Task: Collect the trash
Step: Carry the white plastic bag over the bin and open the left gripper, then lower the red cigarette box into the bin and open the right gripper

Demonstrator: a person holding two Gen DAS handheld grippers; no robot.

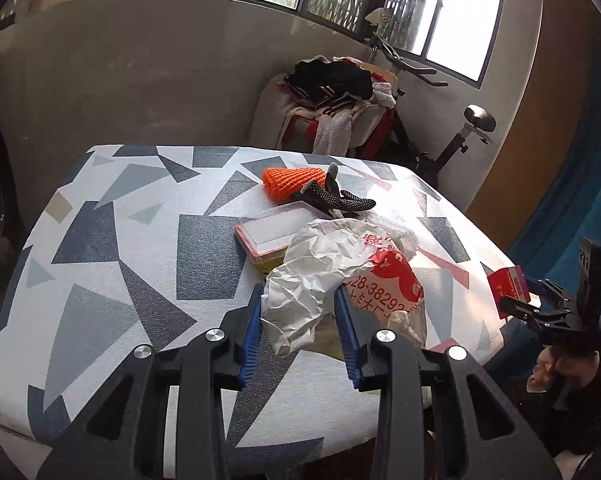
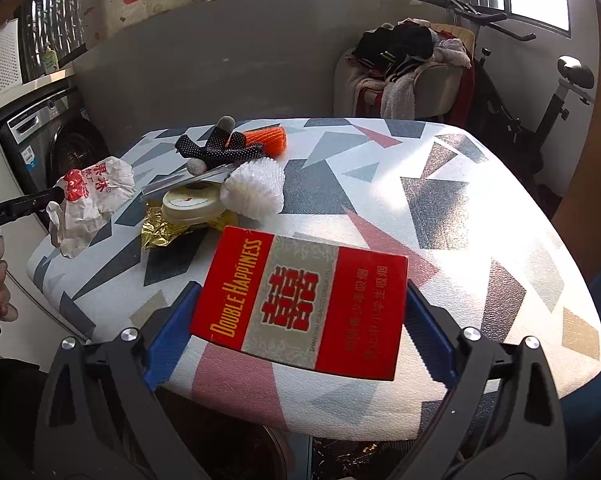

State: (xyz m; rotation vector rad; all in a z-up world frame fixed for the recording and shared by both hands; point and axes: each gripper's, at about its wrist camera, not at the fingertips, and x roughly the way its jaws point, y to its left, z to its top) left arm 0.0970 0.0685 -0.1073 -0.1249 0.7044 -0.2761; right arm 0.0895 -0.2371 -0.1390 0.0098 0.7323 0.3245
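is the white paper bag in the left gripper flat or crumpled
Crumpled: the paper bag is creased and bunched between the left gripper pads.

The left wrist camera is looking forward and down along its fingers from the table's (image 1: pixel 100 240) near left edge. The right wrist camera is looking likewise from the near right edge, close above the tabletop. Both views are sharing the tabletop clutter, the clothes-piled chair (image 2: pixel 412 76) and the window (image 1: pixel 380 0).
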